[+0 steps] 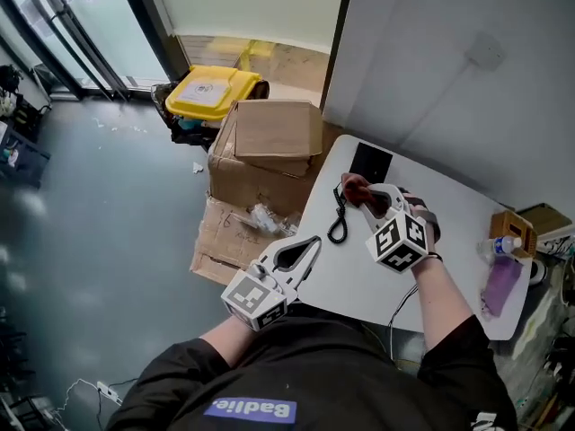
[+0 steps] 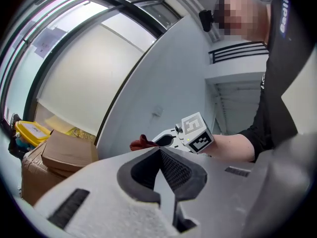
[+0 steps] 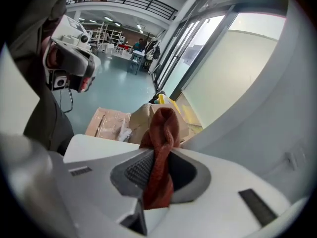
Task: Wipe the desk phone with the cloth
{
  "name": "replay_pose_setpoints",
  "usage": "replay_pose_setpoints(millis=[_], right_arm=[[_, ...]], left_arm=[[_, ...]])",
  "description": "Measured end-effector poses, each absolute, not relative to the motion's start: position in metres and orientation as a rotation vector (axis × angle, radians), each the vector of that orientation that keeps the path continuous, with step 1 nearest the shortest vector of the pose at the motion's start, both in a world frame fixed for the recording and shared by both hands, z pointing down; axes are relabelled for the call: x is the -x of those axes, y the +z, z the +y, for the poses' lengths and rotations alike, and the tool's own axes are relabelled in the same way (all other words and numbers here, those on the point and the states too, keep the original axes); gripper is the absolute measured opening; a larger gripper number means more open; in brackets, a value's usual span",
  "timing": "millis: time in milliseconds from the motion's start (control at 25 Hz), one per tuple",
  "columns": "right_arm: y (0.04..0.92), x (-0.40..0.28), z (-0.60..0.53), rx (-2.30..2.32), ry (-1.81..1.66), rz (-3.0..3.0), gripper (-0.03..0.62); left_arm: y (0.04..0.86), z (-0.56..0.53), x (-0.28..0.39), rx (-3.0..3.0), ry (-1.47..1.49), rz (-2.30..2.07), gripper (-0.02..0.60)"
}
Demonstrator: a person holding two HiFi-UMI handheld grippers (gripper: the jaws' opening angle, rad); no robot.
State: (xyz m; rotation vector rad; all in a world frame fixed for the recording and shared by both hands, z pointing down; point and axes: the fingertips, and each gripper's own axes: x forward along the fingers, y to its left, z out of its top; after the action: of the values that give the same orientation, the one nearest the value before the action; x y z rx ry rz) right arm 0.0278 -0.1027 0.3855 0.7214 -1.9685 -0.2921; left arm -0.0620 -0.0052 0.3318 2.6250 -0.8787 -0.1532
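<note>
Looks down on a smooth grey-blue floor (image 1: 108,205). To the right, a plain white wall (image 1: 449,106) with a pale wall plate (image 1: 486,52), and beside it a white table (image 1: 458,241). At the table's far end, stacked cardboard boxes (image 1: 274,128) and a yellow-lidded bin (image 1: 214,91). At the top left, dark-framed glass doors (image 1: 81,25) letting in daylight. Farther off, a balcony railing (image 3: 129,1) under ceiling lights.

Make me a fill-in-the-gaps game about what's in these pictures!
1. The right gripper is shut on a ___ cloth.
2. The left gripper holds ___ between its shut jaws.
3. The bin on the floor beside the cardboard box has a ___ lid.

Missing words: red; nothing; yellow.
</note>
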Motion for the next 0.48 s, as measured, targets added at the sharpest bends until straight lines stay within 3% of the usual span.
replay_pose_setpoints(millis=[480], right_arm=[[0.376,0.0,0.079,-0.91,-0.114,-2.046,0.08]], left_arm=[[0.339,0.091,0.078,-2.753,-0.017,-0.655,0.014]])
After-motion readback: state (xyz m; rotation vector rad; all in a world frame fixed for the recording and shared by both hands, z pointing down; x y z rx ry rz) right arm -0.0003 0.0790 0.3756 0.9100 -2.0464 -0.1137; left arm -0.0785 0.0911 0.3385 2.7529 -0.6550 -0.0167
